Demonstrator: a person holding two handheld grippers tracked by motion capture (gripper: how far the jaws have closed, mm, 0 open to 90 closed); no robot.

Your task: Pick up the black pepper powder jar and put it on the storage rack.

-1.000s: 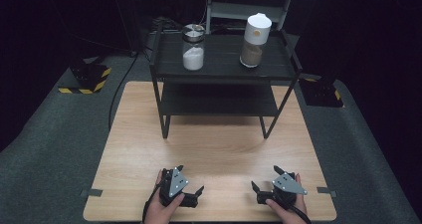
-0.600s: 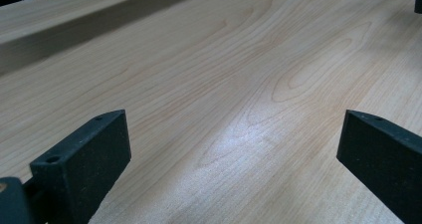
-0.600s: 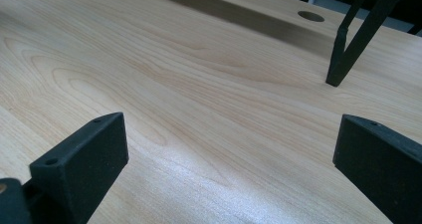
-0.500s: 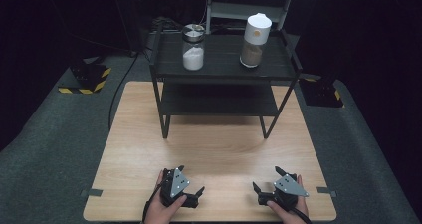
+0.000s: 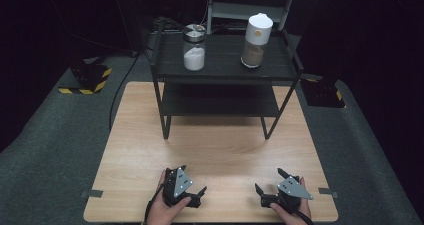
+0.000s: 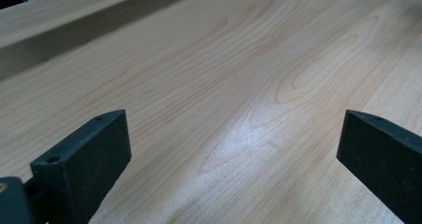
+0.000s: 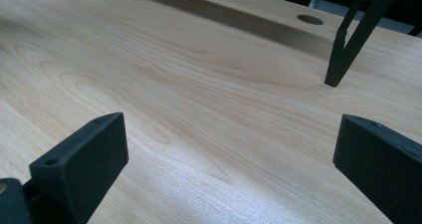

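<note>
Your left gripper (image 5: 192, 187) sits near the front edge of the tabletop (image 5: 220, 150), left of centre, and your right gripper (image 5: 270, 190) sits near the same edge toward the front right corner; the two are well apart. From the high view you see your hands wrapped around both, each with a grey three-cornered plate on top, but that view is too small to tell how the jaws stand. The gripper views settle it: in the left gripper view your left gripper (image 6: 234, 159) has its black jaws wide apart with only bare wood grain between them, and in the right gripper view your right gripper (image 7: 231, 159) has its jaws just as wide apart over bare wood.

The right gripper view also gives you a black leg (image 7: 348, 45) of the rack standing on the wood ahead, and a round hole (image 7: 309, 19) in the tabletop beyond it. The high view gives you the whole black two-tier rack (image 5: 220, 75) standing toward the back edge of the tabletop. On its top shelf a clear jar (image 5: 194, 47) holding white powder stands at the left, and a white-capped container (image 5: 256, 35) with brownish contents stands at the right, well apart from each other
</note>
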